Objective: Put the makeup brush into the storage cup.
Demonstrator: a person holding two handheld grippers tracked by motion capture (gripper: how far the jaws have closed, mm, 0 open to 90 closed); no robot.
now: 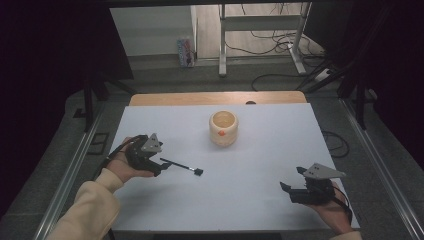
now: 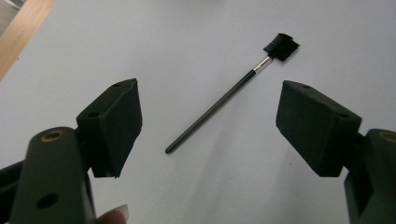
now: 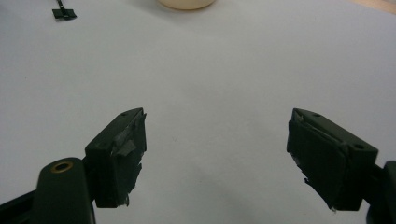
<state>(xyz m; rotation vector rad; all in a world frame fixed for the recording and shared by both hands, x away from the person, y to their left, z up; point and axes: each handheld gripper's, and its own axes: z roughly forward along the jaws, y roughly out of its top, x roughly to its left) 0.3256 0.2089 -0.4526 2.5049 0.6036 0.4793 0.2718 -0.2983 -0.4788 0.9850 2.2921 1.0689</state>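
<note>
With both tongs apart, the left tongs [image 2: 208,126] should straddle the thin black square-headed brush [image 2: 219,102] mid-handle, low to the white surface [image 1: 260,165], before clamping.

A white tabletop [image 1: 260,165] with a wooden far edge [image 1: 215,98] stands on grey floor [image 1: 165,75]. Black curtains [image 1: 45,60] hang at both sides. Behind, a white metal frame [image 1: 260,22] rises among loose black cables [image 1: 280,37], beside a pale wall [image 1: 150,27]

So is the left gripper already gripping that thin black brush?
No, the brush lies flat on the white table between the open left gripper, touching neither pad.
</note>
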